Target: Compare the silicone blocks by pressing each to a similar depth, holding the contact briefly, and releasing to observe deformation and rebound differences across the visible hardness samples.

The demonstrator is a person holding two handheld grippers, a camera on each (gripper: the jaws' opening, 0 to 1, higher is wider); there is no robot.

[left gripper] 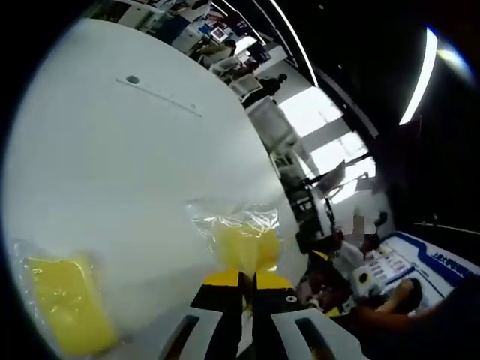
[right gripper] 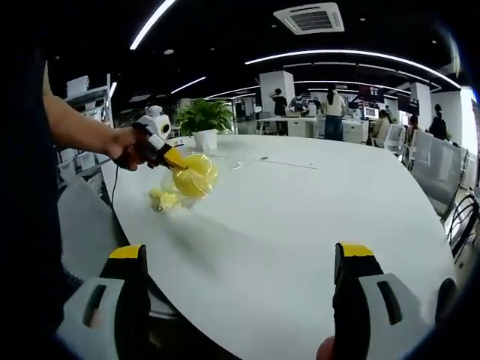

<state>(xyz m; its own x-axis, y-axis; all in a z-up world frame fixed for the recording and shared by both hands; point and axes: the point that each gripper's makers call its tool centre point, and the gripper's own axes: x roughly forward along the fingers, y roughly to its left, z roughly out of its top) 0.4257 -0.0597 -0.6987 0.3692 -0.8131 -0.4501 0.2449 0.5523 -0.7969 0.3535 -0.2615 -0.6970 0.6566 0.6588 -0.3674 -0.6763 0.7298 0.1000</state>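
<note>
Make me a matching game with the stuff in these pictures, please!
Things:
1. left gripper
2. right gripper
3. bagged yellow block lying apart
4. potted plant

States or places:
A. jaws wide open, holding nothing
B. resting on the white table
C. at the table's far edge
D. shut on a yellow block in a clear bag

Pairs: 1-D, 2-A, 3-B, 4-C
</note>
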